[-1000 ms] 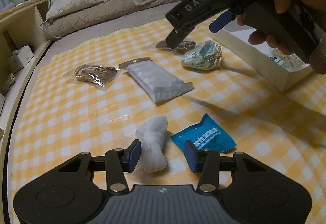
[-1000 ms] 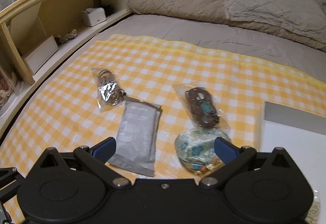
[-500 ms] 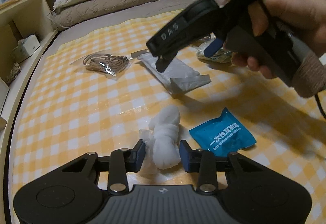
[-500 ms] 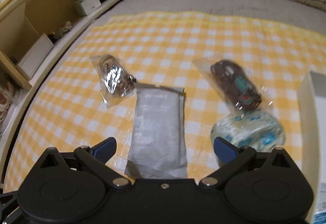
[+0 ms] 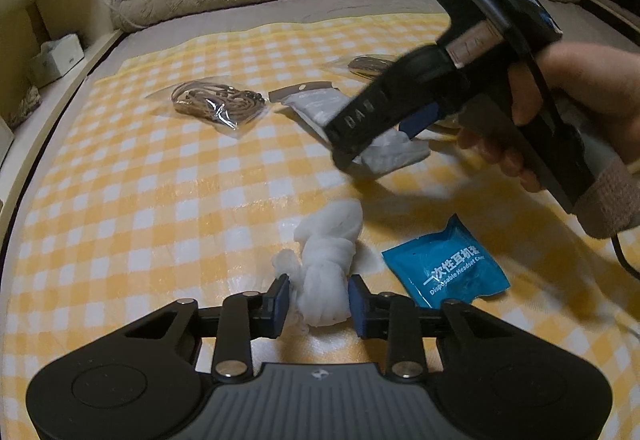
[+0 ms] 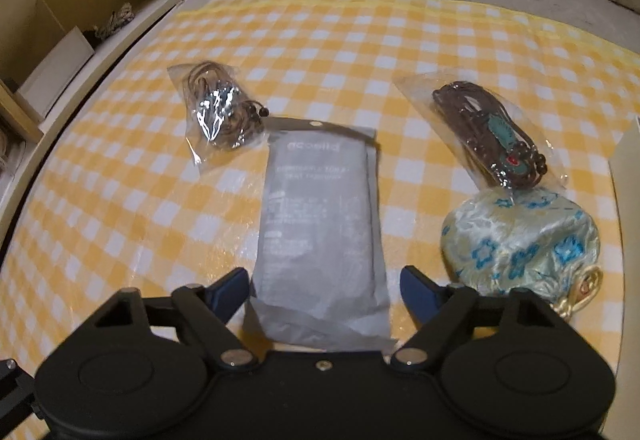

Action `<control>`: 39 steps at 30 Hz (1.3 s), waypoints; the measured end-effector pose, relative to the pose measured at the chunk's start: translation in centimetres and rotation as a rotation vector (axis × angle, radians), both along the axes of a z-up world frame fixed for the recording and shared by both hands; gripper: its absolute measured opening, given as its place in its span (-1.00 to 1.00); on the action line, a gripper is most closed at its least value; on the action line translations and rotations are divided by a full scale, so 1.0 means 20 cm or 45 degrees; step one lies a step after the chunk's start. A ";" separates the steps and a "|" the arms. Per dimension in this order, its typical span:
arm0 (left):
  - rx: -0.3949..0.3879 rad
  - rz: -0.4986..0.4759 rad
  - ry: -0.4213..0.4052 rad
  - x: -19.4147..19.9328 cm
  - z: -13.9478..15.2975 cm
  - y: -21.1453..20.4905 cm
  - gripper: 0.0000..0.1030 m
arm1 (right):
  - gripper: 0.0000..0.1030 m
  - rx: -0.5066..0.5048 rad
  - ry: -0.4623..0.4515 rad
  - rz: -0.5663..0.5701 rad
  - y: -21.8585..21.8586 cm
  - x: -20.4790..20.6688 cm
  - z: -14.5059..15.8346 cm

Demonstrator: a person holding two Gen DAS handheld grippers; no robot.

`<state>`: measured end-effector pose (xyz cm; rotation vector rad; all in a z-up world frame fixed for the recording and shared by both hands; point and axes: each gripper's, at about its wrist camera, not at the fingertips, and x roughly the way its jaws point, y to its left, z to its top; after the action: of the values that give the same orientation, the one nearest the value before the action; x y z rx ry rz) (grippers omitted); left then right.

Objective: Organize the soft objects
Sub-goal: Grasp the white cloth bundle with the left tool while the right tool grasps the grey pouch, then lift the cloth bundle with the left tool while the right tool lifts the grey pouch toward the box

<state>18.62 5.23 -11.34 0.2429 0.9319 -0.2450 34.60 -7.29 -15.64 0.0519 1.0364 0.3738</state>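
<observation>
My left gripper (image 5: 318,302) has its blue pads on both sides of a white knotted cloth bundle (image 5: 328,256) on the yellow checked sheet; the pads sit close to the bundle, with a small gap on the left side. A blue headset-cover packet (image 5: 446,268) lies to its right. My right gripper (image 6: 326,286) is open, its fingers straddling the near end of a grey flat pouch (image 6: 320,224). It shows from outside in the left wrist view (image 5: 384,124), over that pouch.
A bag of brown cord (image 6: 220,112) lies left of the pouch. A bag with a dark beaded cord (image 6: 488,132) and a blue-flowered silk pouch (image 6: 520,244) lie to the right. A white box edge (image 6: 626,176) is at far right. Wooden shelves (image 6: 60,20) run along the left.
My left gripper has narrowed around the white bundle. My right gripper has moved left and down, from the silk pouch to over the grey pouch.
</observation>
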 end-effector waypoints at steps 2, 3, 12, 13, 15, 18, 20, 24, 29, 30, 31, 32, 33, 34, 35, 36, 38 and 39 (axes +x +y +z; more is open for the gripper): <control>-0.025 0.024 0.008 0.01 0.00 0.01 -0.42 | 0.41 -0.040 -0.017 0.016 0.01 -0.01 0.00; -0.039 0.038 0.014 0.01 0.01 0.02 -0.43 | 0.41 -0.042 -0.017 0.022 0.00 -0.01 0.00; -0.097 0.146 0.007 0.02 0.05 0.07 -0.49 | 0.08 -0.052 -0.050 0.058 -0.02 -0.04 0.04; -0.097 0.155 0.000 0.03 0.06 0.07 -0.49 | 0.01 -0.052 -0.062 0.061 -0.02 -0.05 0.05; -0.100 0.172 -0.017 0.03 0.08 0.08 -0.49 | -0.06 -0.053 -0.080 0.066 -0.03 -0.06 0.07; -0.103 0.194 -0.052 0.03 0.12 0.08 -0.49 | -0.08 -0.044 -0.104 0.069 -0.05 -0.09 0.11; -0.108 0.202 -0.078 0.02 0.15 0.07 -0.49 | -0.09 -0.043 -0.125 0.085 -0.06 -0.12 0.15; -0.125 0.223 -0.126 0.02 0.21 0.07 -0.49 | -0.09 -0.014 -0.173 0.108 -0.10 -0.19 0.23; -0.144 0.255 -0.180 0.01 0.28 0.05 -0.49 | -0.09 0.008 -0.215 0.101 -0.18 -0.26 0.32; -0.147 0.258 -0.192 0.01 0.29 0.04 -0.49 | -0.09 0.007 -0.226 0.099 -0.20 -0.27 0.34; -0.149 0.259 -0.202 0.01 0.30 0.04 -0.49 | -0.09 0.007 -0.236 0.094 -0.22 -0.29 0.35; -0.153 0.259 -0.213 0.01 0.32 0.03 -0.49 | -0.09 0.008 -0.244 0.089 -0.24 -0.30 0.37; -0.159 0.259 -0.225 0.01 0.33 0.01 -0.49 | -0.09 0.009 -0.251 0.085 -0.26 -0.32 0.38; -0.165 0.260 -0.234 0.01 0.34 0.00 -0.49 | -0.09 0.010 -0.262 0.081 -0.28 -0.34 0.40; -0.170 0.259 -0.243 0.01 0.36 -0.01 -0.49 | -0.09 0.009 -0.275 0.078 -0.30 -0.36 0.42; -0.175 0.258 -0.254 0.01 0.37 -0.03 -0.49 | -0.09 0.008 -0.285 0.075 -0.32 -0.38 0.43; -0.183 0.254 -0.272 0.01 0.39 -0.06 -0.49 | -0.09 0.008 -0.303 0.063 -0.38 -0.42 0.46; -0.188 0.252 -0.280 0.01 0.40 -0.07 -0.49 | -0.09 0.010 -0.311 0.055 -0.40 -0.44 0.47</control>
<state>18.89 3.77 -3.35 0.0396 0.7102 -0.1011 25.83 -15.37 -6.16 -0.0093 0.7956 0.4122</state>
